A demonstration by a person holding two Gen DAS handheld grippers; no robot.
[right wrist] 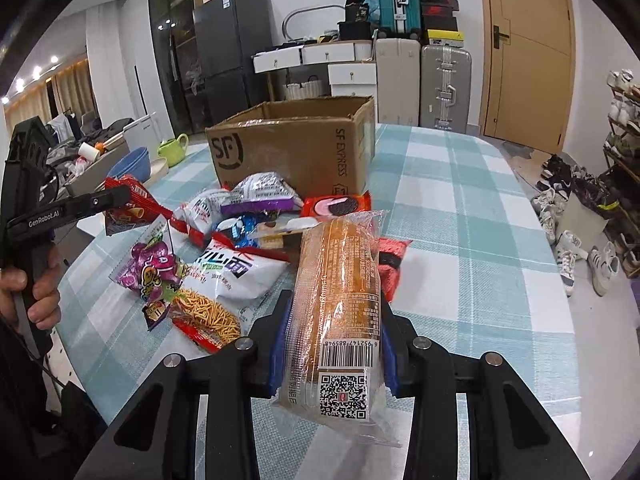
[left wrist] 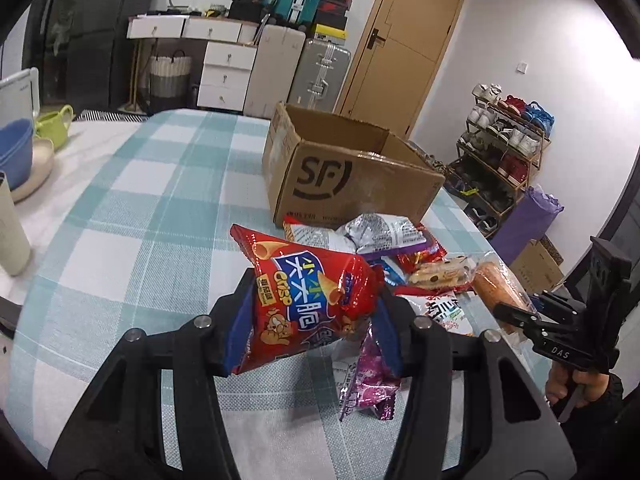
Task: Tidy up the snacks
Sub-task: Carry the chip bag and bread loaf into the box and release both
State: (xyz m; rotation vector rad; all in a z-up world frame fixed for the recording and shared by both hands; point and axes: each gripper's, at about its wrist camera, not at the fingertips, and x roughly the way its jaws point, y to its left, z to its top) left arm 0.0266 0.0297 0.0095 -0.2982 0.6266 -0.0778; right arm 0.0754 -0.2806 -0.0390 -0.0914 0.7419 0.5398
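My left gripper (left wrist: 312, 320) is shut on a red crisp bag (left wrist: 308, 300), held above the table in front of the snack pile. My right gripper (right wrist: 334, 320) is shut on a clear-wrapped bread roll (right wrist: 340, 304), also seen in the left wrist view (left wrist: 498, 284). An open SF cardboard box (left wrist: 352, 176) stands behind the pile, and shows in the right wrist view (right wrist: 292, 152). Loose snacks lie between: a silver and purple bag (right wrist: 260, 194), a white noodle-snack bag (right wrist: 228, 280), a purple candy pack (right wrist: 154, 268), an Oreo pack (right wrist: 336, 206).
The table has a teal checked cloth (left wrist: 160, 208). Blue bowls (left wrist: 16, 152), a green cup (left wrist: 56, 122) and a beige tumbler (left wrist: 10, 232) stand at the left edge. Suitcases, drawers, a door and a shoe rack (left wrist: 508, 148) lie beyond the table.
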